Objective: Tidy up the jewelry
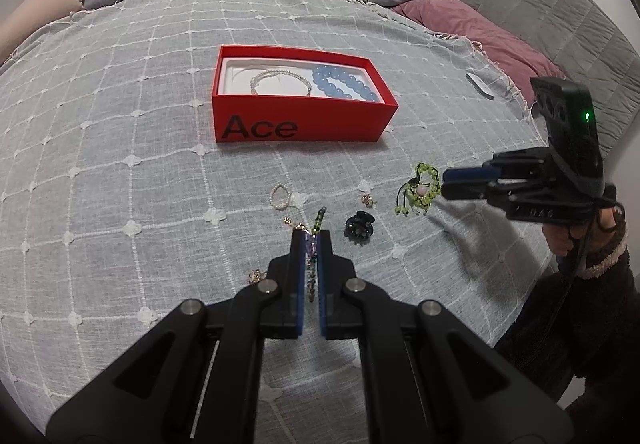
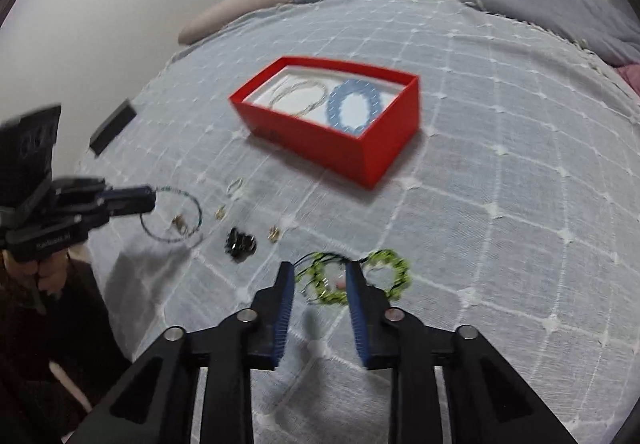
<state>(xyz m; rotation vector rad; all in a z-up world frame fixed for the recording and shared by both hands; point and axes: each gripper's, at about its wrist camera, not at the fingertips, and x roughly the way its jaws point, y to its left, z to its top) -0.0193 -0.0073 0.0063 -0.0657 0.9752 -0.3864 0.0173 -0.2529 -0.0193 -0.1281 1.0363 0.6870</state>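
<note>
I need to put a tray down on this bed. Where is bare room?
Bare blanket lies left of the red box and between the box and the trinkets. Crowded: the strip from the pearl ring to the green bracelet.

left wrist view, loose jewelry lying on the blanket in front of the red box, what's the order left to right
small pearl bracelet → dark beaded bracelet, held in the left gripper → black hair claw → small gold earring → green beaded bracelet, next to the right gripper

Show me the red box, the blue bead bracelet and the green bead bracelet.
red box (image 1: 296,120), left wrist view, front wall.
blue bead bracelet (image 1: 340,78), left wrist view, beads.
green bead bracelet (image 2: 394,264), right wrist view, bead loop.
</note>
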